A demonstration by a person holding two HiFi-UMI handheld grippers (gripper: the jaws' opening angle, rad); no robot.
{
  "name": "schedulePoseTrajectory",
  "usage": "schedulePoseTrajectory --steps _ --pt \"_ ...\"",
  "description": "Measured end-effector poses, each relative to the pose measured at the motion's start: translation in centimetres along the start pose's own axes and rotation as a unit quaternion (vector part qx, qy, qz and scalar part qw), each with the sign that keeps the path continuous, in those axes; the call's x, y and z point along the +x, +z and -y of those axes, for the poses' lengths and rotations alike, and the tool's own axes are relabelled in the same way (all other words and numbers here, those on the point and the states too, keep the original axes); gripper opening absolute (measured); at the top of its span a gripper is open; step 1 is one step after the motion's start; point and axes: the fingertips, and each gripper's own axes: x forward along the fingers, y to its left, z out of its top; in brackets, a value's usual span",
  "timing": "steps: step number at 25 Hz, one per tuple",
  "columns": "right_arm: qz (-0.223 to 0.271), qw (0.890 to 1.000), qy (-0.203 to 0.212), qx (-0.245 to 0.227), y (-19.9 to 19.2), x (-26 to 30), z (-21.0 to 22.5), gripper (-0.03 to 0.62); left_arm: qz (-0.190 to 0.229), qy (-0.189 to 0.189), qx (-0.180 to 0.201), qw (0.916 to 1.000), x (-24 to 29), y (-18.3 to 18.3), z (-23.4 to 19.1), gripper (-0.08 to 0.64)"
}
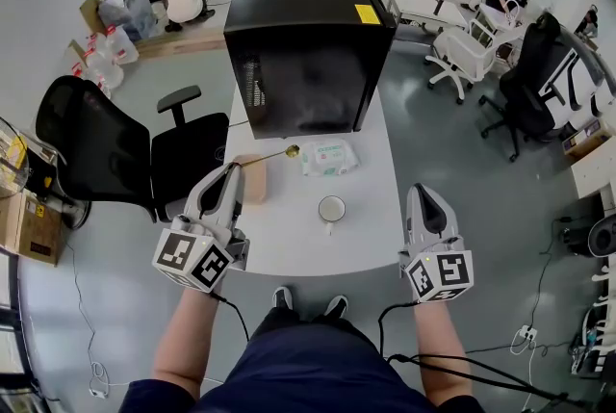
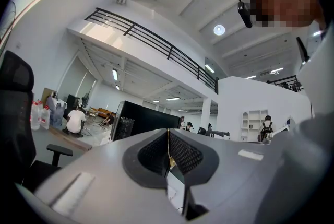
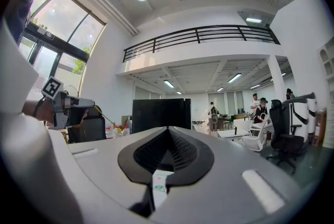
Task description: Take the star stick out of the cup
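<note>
My left gripper (image 1: pixel 229 168) is shut on a thin gold stick (image 1: pixel 265 158). Its star tip (image 1: pixel 293 151) points right, above the table and in front of the black box. In the left gripper view the stick (image 2: pixel 168 151) runs as a fine gold line between the closed pads of the left gripper (image 2: pixel 168 137). The white cup (image 1: pixel 331 209) stands on the white table (image 1: pixel 289 247), right of and apart from the stick. My right gripper (image 1: pixel 423 193) hangs off the table's right edge, shut and holding nothing. In its own view the right gripper (image 3: pixel 168 131) looks across at the left gripper (image 3: pixel 58 104).
A big black box (image 1: pixel 308 45) fills the far half of the table. A wet-wipes pack (image 1: pixel 328 157) lies before it. A tan block (image 1: pixel 254 180) is beside the left gripper. A black office chair (image 1: pixel 106 151) stands to the left, and more chairs and people are farther off.
</note>
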Motion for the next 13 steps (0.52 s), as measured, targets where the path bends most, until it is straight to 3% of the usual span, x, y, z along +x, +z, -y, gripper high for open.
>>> schedulePoseTrajectory --steps 13 --pt "-0.014 1.0 -0.002 -0.008 -0.07 0.35 0.0 0.006 -0.008 -0.002 -0.013 0.9999 0.65 -0.5 -0.5 0.008"
